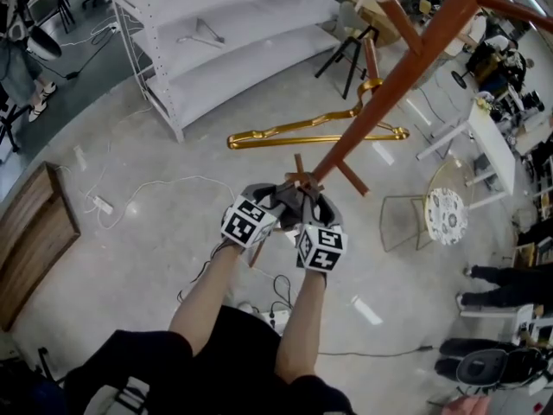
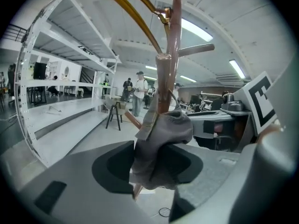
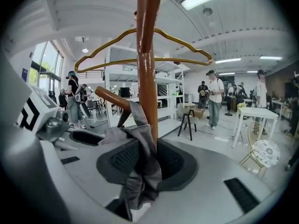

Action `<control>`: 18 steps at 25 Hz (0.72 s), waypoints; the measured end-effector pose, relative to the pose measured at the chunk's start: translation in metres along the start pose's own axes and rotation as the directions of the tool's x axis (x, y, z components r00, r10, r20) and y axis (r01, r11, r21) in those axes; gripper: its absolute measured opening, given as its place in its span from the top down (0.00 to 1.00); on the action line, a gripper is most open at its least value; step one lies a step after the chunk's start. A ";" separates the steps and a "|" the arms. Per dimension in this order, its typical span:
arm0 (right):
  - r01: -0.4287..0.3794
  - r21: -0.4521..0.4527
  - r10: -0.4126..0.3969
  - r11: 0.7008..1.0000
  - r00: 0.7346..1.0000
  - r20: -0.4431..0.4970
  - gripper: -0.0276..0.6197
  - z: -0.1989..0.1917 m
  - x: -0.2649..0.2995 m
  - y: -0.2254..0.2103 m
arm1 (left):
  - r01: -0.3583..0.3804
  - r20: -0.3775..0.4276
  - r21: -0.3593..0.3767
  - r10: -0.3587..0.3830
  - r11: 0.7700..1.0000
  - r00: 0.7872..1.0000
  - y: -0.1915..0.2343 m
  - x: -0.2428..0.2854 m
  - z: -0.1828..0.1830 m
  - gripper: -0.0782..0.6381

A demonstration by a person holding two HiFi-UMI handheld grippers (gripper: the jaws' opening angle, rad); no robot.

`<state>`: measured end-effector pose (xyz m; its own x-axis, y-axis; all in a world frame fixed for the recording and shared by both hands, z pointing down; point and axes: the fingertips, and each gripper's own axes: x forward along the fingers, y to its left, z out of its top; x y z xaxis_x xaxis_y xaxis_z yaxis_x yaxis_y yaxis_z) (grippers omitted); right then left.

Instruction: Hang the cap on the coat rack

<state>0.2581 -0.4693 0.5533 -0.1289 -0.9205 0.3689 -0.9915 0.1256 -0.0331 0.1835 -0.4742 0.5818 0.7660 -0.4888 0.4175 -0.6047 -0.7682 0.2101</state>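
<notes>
A grey cap (image 1: 299, 202) hangs bunched on a low peg (image 1: 301, 175) of the brown wooden coat rack (image 1: 406, 67). Both grippers meet at it: my left gripper (image 1: 278, 206) from the left, my right gripper (image 1: 311, 216) from the right. In the left gripper view the cap (image 2: 163, 146) droops from the peg (image 2: 163, 83) between the jaws of the left gripper (image 2: 156, 164), which stand apart. In the right gripper view the cap's fabric (image 3: 140, 164) hangs beside the pole (image 3: 147, 78), loose between the jaws of the right gripper (image 3: 142, 167). A gold hanger (image 1: 294, 132) hangs higher on the rack.
White shelving (image 1: 233, 50) stands at the back left, with a black stool (image 1: 350, 46) beside it. At the right are a wire chair with a patterned cushion (image 1: 445, 214) and a white table (image 1: 492, 141). A wooden board (image 1: 34, 232) and cables (image 1: 104, 204) lie at the left. A person's legs (image 1: 501, 275) show at the right edge.
</notes>
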 end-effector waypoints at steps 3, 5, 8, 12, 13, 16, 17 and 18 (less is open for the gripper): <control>-0.024 0.036 0.024 0.999 1.000 0.013 0.75 0.000 -0.016 -0.003 | -0.001 0.007 -0.062 0.001 0.998 1.000 0.000 -0.012 -0.006 0.63; -0.040 0.038 0.039 0.998 0.999 0.031 0.75 0.002 -0.031 -0.006 | -0.021 0.035 -0.089 0.024 0.996 0.999 -0.001 -0.026 -0.004 0.63; -0.066 0.028 0.063 0.997 0.995 0.076 0.78 0.013 -0.054 -0.005 | -0.073 0.106 -0.110 0.085 0.991 0.991 -0.005 -0.052 0.011 0.63; -0.089 0.004 0.086 0.996 0.977 0.194 0.88 0.038 -0.095 -0.002 | -0.106 0.267 -0.107 0.132 0.989 0.955 -0.035 -0.093 0.046 0.68; -0.093 0.001 0.090 0.996 0.970 0.226 0.90 0.045 -0.105 -0.001 | -0.123 0.299 -0.102 0.148 0.987 0.943 -0.043 -0.103 0.052 0.74; -0.102 0.012 0.094 0.995 0.947 0.307 0.94 0.056 -0.133 0.000 | -0.165 0.366 -0.094 0.188 0.982 0.911 -0.064 -0.130 0.061 0.89; -0.107 0.019 0.095 0.994 0.940 0.327 0.95 0.058 -0.142 0.001 | -0.170 0.385 -0.094 0.193 0.981 0.902 -0.072 -0.136 0.061 0.89; -0.112 0.023 0.097 0.993 0.935 0.342 0.96 0.059 -0.150 0.001 | -0.174 0.403 -0.095 0.198 0.980 0.894 -0.079 -0.142 0.062 0.89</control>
<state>0.2757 -0.3531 0.4433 -0.2223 -0.9747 0.0239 -0.9710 0.2191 -0.0957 0.1358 -0.3702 0.4509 0.6526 -0.7554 0.0588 -0.7469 -0.6284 0.2174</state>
